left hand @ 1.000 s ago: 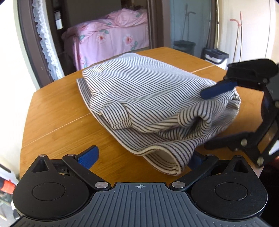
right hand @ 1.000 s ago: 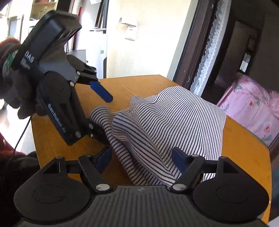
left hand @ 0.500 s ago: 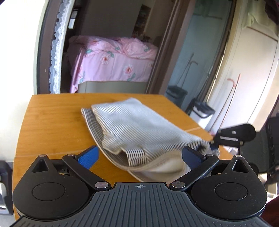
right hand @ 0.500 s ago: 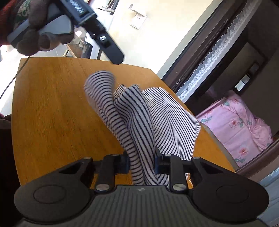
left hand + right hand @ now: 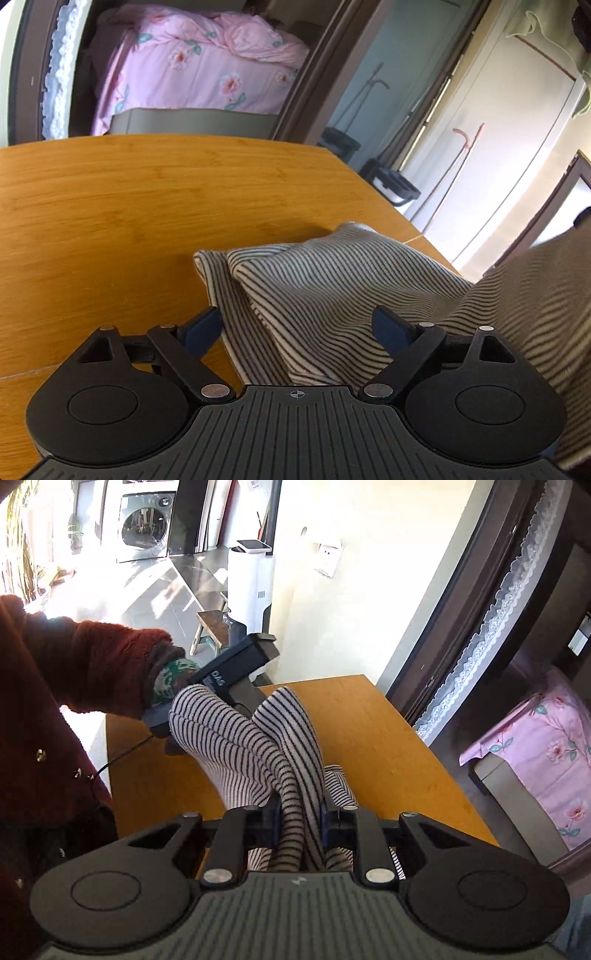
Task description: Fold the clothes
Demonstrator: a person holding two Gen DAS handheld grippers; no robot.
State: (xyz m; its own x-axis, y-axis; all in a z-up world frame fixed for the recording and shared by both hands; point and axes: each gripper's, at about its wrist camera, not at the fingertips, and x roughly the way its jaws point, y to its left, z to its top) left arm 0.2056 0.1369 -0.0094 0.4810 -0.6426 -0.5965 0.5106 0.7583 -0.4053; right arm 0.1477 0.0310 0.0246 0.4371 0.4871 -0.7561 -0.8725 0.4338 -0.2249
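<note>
Striped garment [image 5: 280,760] pinched and lifted by the right gripper [image 5: 298,821], with the left gripper [image 5: 297,326] spread open around its lower folds.

Right jaws are clenched on a bunched ridge of the cloth, which rises straight ahead of them and arches over toward the left tool; the rest trails down to the wooden table [image 5: 110,206]. Left jaws stand released, fabric lying between them but apparently not gripped, though contact with the pads is hard to judge. Being nearer the loose folded end, the left side is probably best placed to close next.
</note>
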